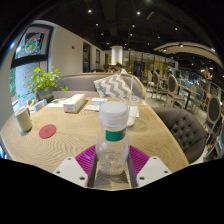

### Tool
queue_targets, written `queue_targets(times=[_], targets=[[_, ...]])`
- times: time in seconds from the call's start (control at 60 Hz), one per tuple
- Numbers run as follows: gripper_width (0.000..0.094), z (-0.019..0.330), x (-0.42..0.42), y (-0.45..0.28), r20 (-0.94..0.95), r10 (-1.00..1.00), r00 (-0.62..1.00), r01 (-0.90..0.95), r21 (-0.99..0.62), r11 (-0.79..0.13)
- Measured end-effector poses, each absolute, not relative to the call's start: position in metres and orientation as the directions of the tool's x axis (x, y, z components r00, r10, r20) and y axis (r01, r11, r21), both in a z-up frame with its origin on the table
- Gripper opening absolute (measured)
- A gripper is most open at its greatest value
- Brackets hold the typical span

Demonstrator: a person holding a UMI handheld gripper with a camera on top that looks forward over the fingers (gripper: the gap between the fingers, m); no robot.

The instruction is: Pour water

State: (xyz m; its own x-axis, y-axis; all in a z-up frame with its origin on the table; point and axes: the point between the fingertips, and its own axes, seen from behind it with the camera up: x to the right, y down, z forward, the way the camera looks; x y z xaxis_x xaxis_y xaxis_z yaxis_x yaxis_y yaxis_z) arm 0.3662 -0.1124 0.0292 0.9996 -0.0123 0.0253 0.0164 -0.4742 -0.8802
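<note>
A: Start with the biggest thing. Why is everything laid out this way?

B: The long pale wooden tabletop (150, 135) runs away ahead of the gripper (111, 165), and the working things sit along it within reach. Beyond it, a grey cushioned bench with a zigzag-patterned pillow (118, 86) backs the far end; that is simply seating.

A: And the clear plastic water bottle with the white cap (112, 135)?

B: It stands upright between the fingers, just ahead of the camera. The magenta pads (88, 156) show at either side of its lower body and seem to press on it, so I judge the gripper clenched on the bottle. Held low and upright, it keeps the water in until tipping.

A: Where would the water go?

B: Probably the pale cylindrical cup (23, 119), well ahead and off to the left, beside a round red coaster (47, 131). A tan box (74, 102) lies farther beyond.

A: Any writing?

B: The bottle carries a green band under its neck, but no lettering on it, or anywhere else, can be read.
</note>
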Motion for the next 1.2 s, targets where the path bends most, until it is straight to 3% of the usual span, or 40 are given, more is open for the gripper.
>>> queue_targets(times=[0.2,0.417,0.567,0.683,0.967,1.083,1.2], targets=[[0.0407,0.028,0.363,-0.108,0.037,-0.013,0.999,0.027,-0.885,-0.465],[0.0393,0.034,0.357,-0.102,0.118,-0.044,0.992,0.082,-0.868,-0.49],[0.0391,0.064,0.349,-0.092,0.252,-0.076,0.965,0.185,-0.853,-0.488],[0.0392,0.112,0.33,-0.077,0.42,-0.084,0.904,0.336,-0.816,-0.47],[0.0393,0.226,0.206,-0.028,0.857,-0.047,0.513,0.782,-0.49,-0.385],[0.039,0.239,0.145,-0.01,0.964,0.009,0.264,0.909,-0.246,-0.337],[0.0388,0.221,0.098,0.006,0.995,0.095,0.016,0.953,0.014,-0.302]])
